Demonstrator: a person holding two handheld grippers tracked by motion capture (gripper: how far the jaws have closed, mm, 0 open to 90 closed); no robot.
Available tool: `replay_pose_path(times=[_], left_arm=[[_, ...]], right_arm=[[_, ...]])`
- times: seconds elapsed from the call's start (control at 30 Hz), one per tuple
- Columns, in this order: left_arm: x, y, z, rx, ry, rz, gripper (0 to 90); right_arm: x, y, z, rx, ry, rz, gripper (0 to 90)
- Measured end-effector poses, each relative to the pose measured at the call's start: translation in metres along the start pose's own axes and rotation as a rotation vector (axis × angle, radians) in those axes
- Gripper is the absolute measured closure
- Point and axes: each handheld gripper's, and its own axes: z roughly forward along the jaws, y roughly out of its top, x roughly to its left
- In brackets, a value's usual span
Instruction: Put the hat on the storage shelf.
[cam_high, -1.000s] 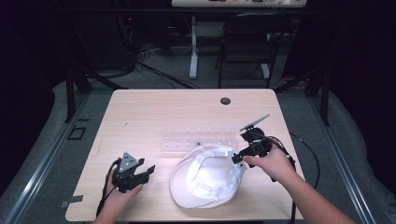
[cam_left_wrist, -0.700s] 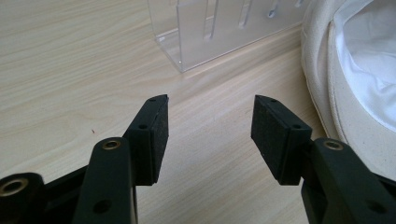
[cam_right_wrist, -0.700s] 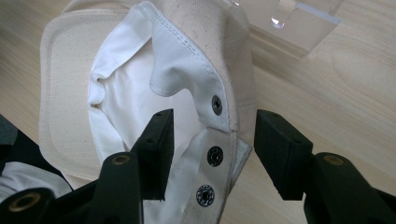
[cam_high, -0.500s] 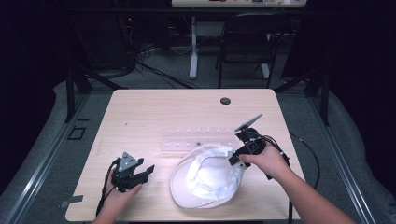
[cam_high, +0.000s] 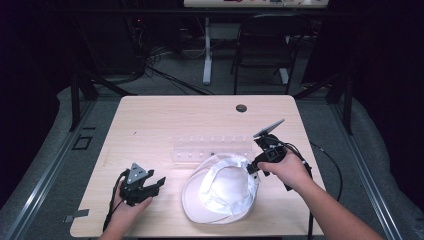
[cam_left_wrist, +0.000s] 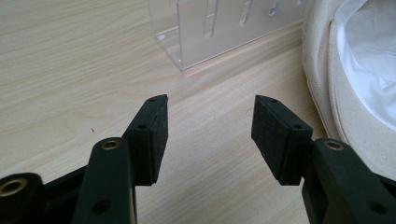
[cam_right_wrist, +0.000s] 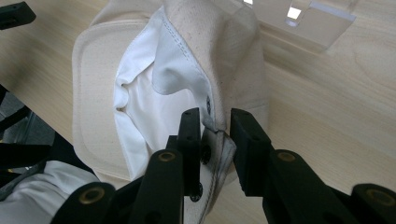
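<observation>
A pale wood-grain table (cam_high: 150, 125) is standing in a dark room, with a chair (cam_high: 265, 45) and cables behind it. The person's left hand (cam_high: 131, 207) is resting near the table's front edge, holding the left gripper (cam_high: 156, 184) level with its jaws spread apart over bare wood. The right forearm is reaching in from the front corner, and the right gripper (cam_right_wrist: 215, 128) is pinching the back edge of a cream cloth cap (cam_high: 220, 187), lying upside down with its white lining showing. How firmly the jaws are pressing is hard to tell. A clear plastic rack (cam_left_wrist: 219, 28) is sitting just beyond both grippers, its top cut off.
</observation>
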Motion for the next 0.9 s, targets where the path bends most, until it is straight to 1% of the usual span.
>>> replay_pose_path(times=[0.03, 0.07, 0.1, 0.17, 0.2, 0.23, 0.27, 0.3, 0.33, 0.4, 0.47, 0.5, 0.53, 0.57, 0.6, 0.67, 0.7, 0.77, 0.8, 0.83, 0.9], left_arm=[[0.000, 0.000, 0.000, 0.000, 0.001, 0.000, 46.4], [0.000, 0.000, 0.000, 0.000, 0.001, 0.000, 46.5], [0.000, 0.000, 0.000, 0.000, 0.002, 0.001, 46.4], [0.000, 0.000, 0.000, 0.000, 0.002, 0.005, 46.5], [0.000, 0.000, 0.000, 0.000, 0.003, 0.005, 46.5], [0.000, 0.000, 0.000, 0.000, 0.003, 0.006, 46.4], [0.000, 0.000, 0.000, 0.000, 0.002, 0.004, 46.5], [0.000, 0.000, 0.000, 0.000, 0.002, 0.004, 46.5], [0.000, 0.000, 0.000, 0.000, 0.002, 0.005, 46.5], [0.000, 0.000, 0.000, 0.000, 0.004, 0.001, 46.5], [0.000, 0.000, 0.000, 0.000, 0.004, 0.000, 46.5], [0.000, 0.000, 0.000, 0.001, 0.004, 0.002, 46.5], [0.000, 0.000, 0.000, -0.001, 0.004, 0.002, 46.5], [0.000, 0.000, 0.000, 0.001, 0.003, 0.006, 46.4], [0.000, 0.000, 0.000, 0.001, 0.003, 0.006, 46.4], [-0.001, 0.000, 0.000, 0.001, 0.003, 0.002, 46.5], [-0.001, 0.000, 0.000, 0.001, 0.002, 0.002, 46.5], [-0.001, 0.000, 0.000, 0.001, 0.002, 0.002, 46.4], [-0.001, 0.000, 0.000, 0.001, 0.003, 0.003, 46.5], [-0.001, 0.000, 0.000, 0.000, 0.002, 0.004, 46.5], [-0.001, -0.001, 0.000, 0.000, 0.003, 0.004, 46.4]], right_arm=[[0.001, 0.000, 0.000, -0.001, -0.011, 0.012, 75.6], [0.001, 0.000, 0.000, -0.001, -0.011, 0.012, 75.6], [0.003, 0.001, -0.001, 0.000, -0.026, 0.017, 76.6], [0.003, 0.001, -0.001, 0.003, -0.028, 0.021, 77.0], [0.004, 0.002, -0.003, 0.037, -0.029, 0.014, 77.2], [0.007, 0.001, -0.001, 0.023, -0.038, 0.023, 78.2], [0.006, 0.002, -0.003, 0.044, -0.050, -0.003, 78.5], [0.008, 0.001, -0.003, 0.031, -0.055, 0.013, 78.8], [0.008, 0.001, -0.003, 0.031, -0.055, 0.013, 78.8], [0.009, 0.002, -0.004, 0.049, -0.066, 0.000, 79.3], [0.011, 0.001, -0.004, 0.050, -0.082, -0.011, 79.2], [0.012, 0.001, -0.004, 0.038, -0.088, -0.005, 78.8], [0.012, 0.001, -0.005, 0.058, -0.100, -0.018, 78.4], [0.013, 0.000, -0.004, 0.041, -0.106, -0.007, 78.8], [0.013, 0.000, -0.004, 0.041, -0.106, -0.007, 78.8], [0.013, 0.001, -0.005, 0.058, -0.099, -0.015, 80.0], [0.014, 0.001, -0.006, 0.046, -0.103, -0.007, 80.6], [0.014, 0.001, -0.006, 0.048, -0.103, -0.005, 80.6], [0.014, 0.001, -0.008, 0.052, -0.106, -0.012, 80.7], [0.015, 0.001, -0.008, 0.043, -0.121, -0.007, 80.7], [0.015, 0.002, -0.009, 0.048, -0.119, -0.009, 80.8]])
